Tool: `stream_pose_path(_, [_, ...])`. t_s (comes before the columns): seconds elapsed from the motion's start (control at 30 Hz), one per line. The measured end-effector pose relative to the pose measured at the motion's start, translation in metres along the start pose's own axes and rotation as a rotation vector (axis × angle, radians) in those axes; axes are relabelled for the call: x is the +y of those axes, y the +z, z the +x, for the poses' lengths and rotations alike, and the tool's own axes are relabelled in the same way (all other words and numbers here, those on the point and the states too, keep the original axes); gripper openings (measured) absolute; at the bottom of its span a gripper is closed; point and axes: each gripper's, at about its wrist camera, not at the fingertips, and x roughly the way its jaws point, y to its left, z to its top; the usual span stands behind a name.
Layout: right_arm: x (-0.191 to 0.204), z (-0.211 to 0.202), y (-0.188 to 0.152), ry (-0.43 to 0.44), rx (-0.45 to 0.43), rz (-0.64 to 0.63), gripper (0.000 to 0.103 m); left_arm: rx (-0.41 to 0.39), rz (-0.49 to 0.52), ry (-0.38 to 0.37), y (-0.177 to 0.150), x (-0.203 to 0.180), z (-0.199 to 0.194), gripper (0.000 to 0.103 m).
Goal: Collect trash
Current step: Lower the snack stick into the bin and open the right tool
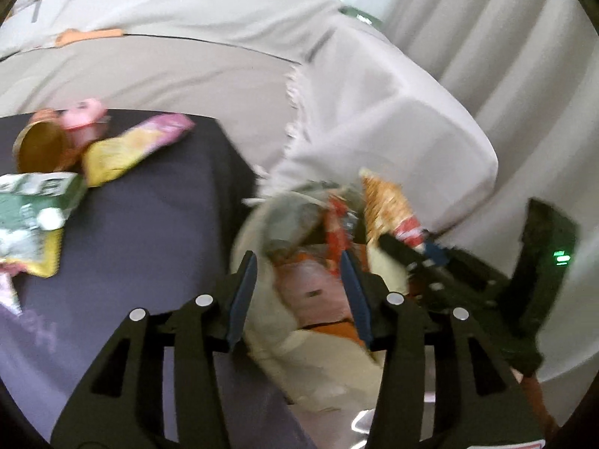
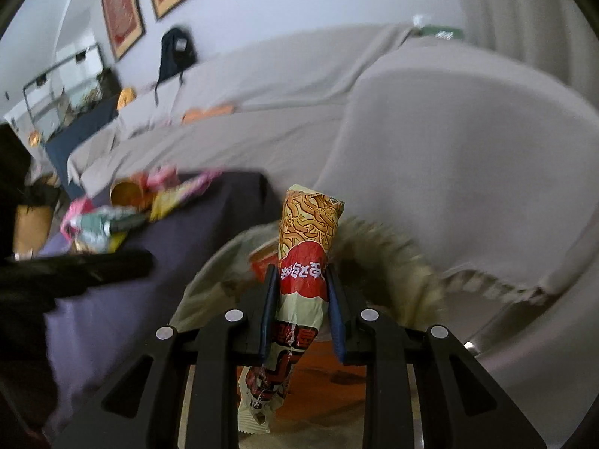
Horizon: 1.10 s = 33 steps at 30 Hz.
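We clamp the right hand-held gripper [image 2: 302,280] on a noodle wrapper [image 2: 307,247] above the trash bag [image 1: 318,366], so it can drop in; our left hand-held gripper [image 1: 299,284] hangs apart, empty.

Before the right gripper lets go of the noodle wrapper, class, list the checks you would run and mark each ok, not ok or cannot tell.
1. Right gripper shut on the crumpled orange-and-red noodle wrapper: ok.
2. Wrapper above the pale trash bag opening: ok, roughly.
3. Left gripper open, empty, clear of the wrapper: ok.
4. Bag mouth held open: cannot tell, blurred.
5. Trash left on the dark purple tablecloth: not ok, gold-lined cup and yellow packet remain.
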Motion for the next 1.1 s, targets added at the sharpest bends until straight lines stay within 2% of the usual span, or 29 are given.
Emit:
stream_pose_path(0.2, [0.014,0.046,-0.018,-0.094,0.165,-0.065,0.024,-0.045,-0.045,0.045,-0.012,0.032,-0.029,0.046])
stream_pose_path(0.37, [0.011,0.053,-0.026,-0.122,0.201,-0.059,0.024,-0.100,-0.059,0.085,-0.020,0.051,-0.044,0.049])
stream_pose_path(0.47, [0.012,0.055,-0.028,-0.134,0.216,-0.059,0.025,-0.107,-0.087,0.083,-0.026,0.062,-0.050,0.050])
stream_pose_path(0.53, [0.010,0.054,-0.026,-0.125,0.209,-0.033,0.029,-0.108,-0.112,0.081,-0.029,0.071,-0.055,0.050])
stream_pose_path(0.67, [0.008,0.036,-0.022,-0.135,0.167,-0.025,0.044,-0.129,-0.135,0.089,-0.033,0.085,-0.067,0.051])
stream_pose_path(0.77, [0.009,0.019,-0.017,-0.137,0.133,-0.035,0.050,-0.157,-0.150,0.094,-0.036,0.095,-0.078,0.055])
stream_pose_path(0.93, [0.015,-0.009,-0.002,-0.179,0.070,-0.031,0.051,-0.215,-0.167,0.147,-0.044,0.117,-0.102,0.055])
stream_pose_path(1.1, [0.036,-0.030,0.012,-0.145,0.011,-0.047,0.051,-0.244,-0.229,0.190,-0.051,0.148,-0.123,0.055])
